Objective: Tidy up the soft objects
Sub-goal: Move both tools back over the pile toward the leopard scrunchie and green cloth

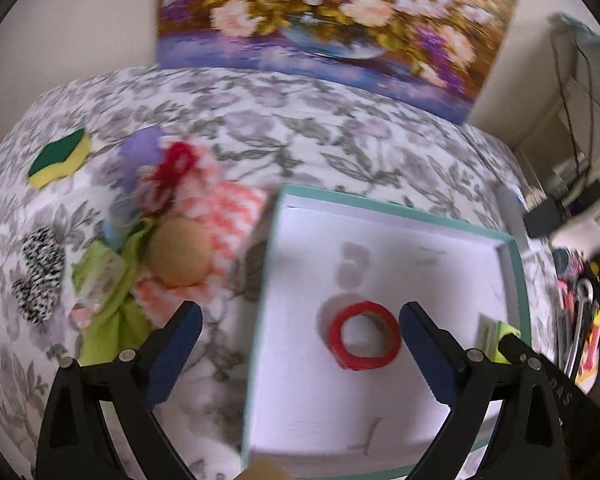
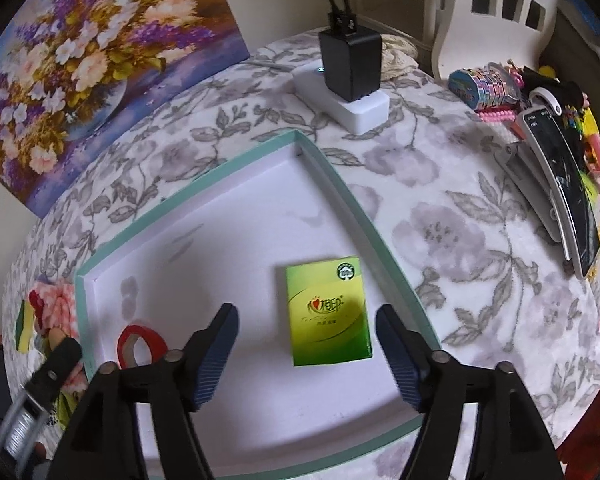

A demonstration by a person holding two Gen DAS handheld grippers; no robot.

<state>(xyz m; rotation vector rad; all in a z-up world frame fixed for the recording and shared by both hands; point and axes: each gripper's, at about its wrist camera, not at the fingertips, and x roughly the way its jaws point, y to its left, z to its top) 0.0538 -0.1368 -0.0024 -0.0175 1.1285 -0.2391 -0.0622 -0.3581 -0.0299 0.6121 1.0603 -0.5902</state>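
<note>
A shallow white box with a teal rim (image 1: 396, 206) (image 2: 204, 178) lies on the floral cloth. In it lie a red tape ring (image 1: 365, 335) (image 2: 140, 344) and a green tissue pack (image 2: 327, 312). My left gripper (image 1: 300, 344) is open and empty, over the box's left edge near the ring. My right gripper (image 2: 306, 356) is open and empty above the tissue pack. Left of the box lies a pile of soft things: a tan ball (image 1: 180, 252), an orange-white cloth (image 1: 228, 216), a green cloth (image 1: 116, 308), red yarn (image 1: 172, 168), a purple piece (image 1: 140, 152).
A yellow-green sponge (image 1: 60, 156) and a black-white knit piece (image 1: 40, 276) lie further left. A flower painting (image 2: 92, 60) leans at the back. A black charger on a white power strip (image 2: 350, 80), a phone (image 2: 560, 184) and toys (image 2: 488, 84) stand at the right.
</note>
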